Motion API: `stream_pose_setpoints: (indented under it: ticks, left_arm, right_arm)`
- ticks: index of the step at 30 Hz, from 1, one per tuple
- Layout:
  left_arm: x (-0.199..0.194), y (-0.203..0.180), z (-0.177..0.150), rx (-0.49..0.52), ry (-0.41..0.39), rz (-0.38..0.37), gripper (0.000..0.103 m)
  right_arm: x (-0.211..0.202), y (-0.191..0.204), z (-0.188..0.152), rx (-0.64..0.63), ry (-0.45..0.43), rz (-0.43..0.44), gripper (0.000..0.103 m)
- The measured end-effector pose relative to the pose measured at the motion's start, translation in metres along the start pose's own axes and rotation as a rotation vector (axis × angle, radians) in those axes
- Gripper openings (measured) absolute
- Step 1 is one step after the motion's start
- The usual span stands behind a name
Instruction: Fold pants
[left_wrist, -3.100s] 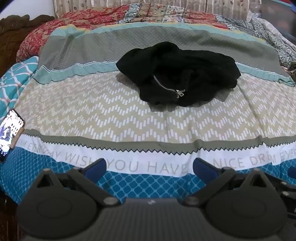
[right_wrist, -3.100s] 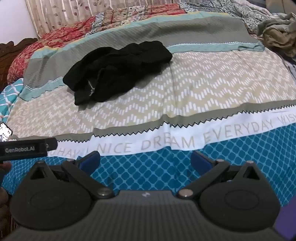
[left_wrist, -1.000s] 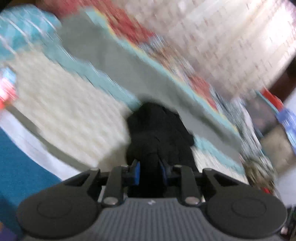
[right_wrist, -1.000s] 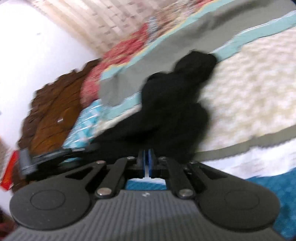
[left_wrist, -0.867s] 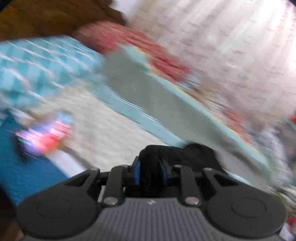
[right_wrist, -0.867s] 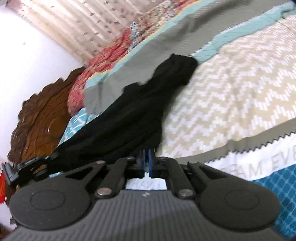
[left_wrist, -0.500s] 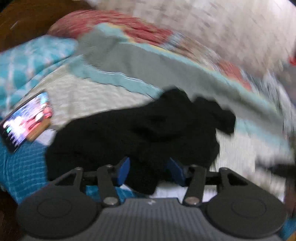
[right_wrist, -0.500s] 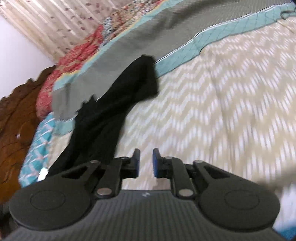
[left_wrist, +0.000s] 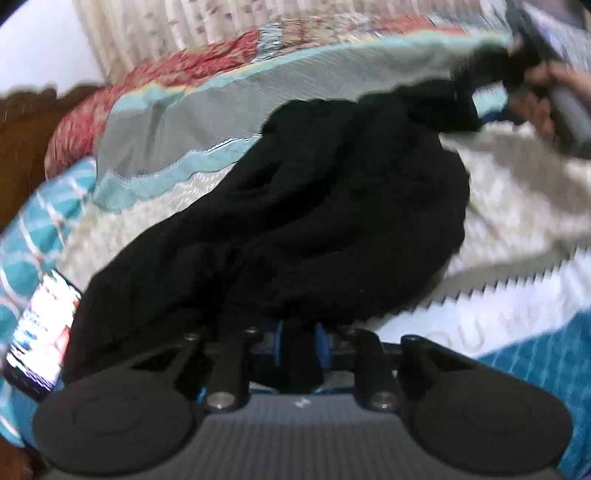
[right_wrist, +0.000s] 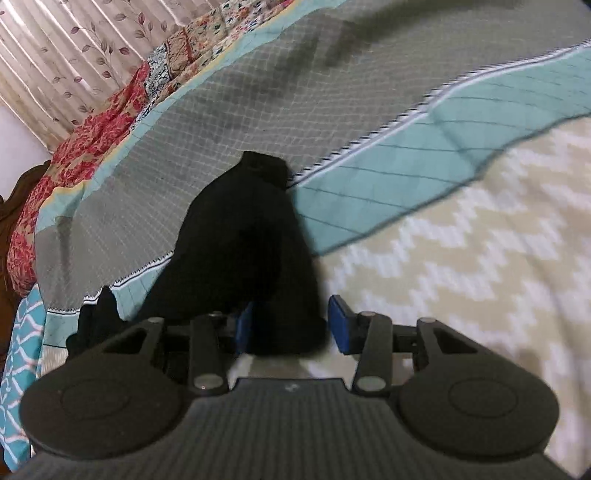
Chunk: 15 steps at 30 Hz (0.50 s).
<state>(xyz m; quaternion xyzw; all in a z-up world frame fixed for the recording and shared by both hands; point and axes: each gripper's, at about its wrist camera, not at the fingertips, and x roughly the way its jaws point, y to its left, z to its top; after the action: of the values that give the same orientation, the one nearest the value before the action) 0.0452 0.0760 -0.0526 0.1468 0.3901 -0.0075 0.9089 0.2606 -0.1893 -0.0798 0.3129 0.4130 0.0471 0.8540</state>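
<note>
Black pants (left_wrist: 314, 206) sprawled across patterned bedspread (right_wrist: 461, 229), stretched between both grippers. Left gripper (left_wrist: 299, 341): jaws closing, clenched on a near fold. Right gripper (right_wrist: 291, 323): jaws opening, cloth between, pads not pressing. Lit phone (left_wrist: 40, 332) at near left.

Black pants (left_wrist: 295, 221): formerly a compact heap with the zipper showing, mid-bed on the zigzag band of the bedspread (right_wrist: 461, 240); now drawn out into a long strip across that band, one end reaching the phone (left_wrist: 40, 332) side.

Left claw (left_wrist: 298, 345): formerly wide and empty at the bed's near edge; now closing on a fold of the pants.

Right claw (right_wrist: 291, 325): shut a second ago; now opening, pants between its pads, far pad clear of the cloth.
</note>
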Motion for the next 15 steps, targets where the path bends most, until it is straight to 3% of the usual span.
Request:
stream_pose_setpoints:
  ticks: [1, 3, 5, 9, 13, 15]
  left_arm:
    - [-0.004, 0.008, 0.003, -0.040, -0.004, -0.023, 0.014]
    - [-0.016, 0.026, 0.004, -0.094, -0.028, -0.047, 0.013]
    - [-0.037, 0.044, 0.006, -0.147, -0.066, -0.062, 0.012]
    - [-0.081, 0.082, 0.005, -0.261, -0.151, -0.170, 0.012]
    - [-0.129, 0.098, 0.003, -0.251, -0.287, -0.220, 0.012]
    - [-0.143, 0.096, 0.003, -0.216, -0.310, -0.236, 0.012]
  right_arm:
    - [0.002, 0.006, 0.003, -0.019, 0.004, -0.017, 0.010]
    - [-0.008, 0.015, 0.011, -0.036, -0.020, -0.044, 0.010]
    - [-0.037, 0.015, 0.024, -0.017, -0.122, -0.010, 0.010]
    - [-0.125, 0.001, 0.058, -0.030, -0.290, 0.037, 0.010]
    - [-0.210, -0.019, 0.075, -0.087, -0.412, 0.086, 0.009]
    - [-0.251, -0.021, 0.069, -0.155, -0.472, 0.080, 0.009]
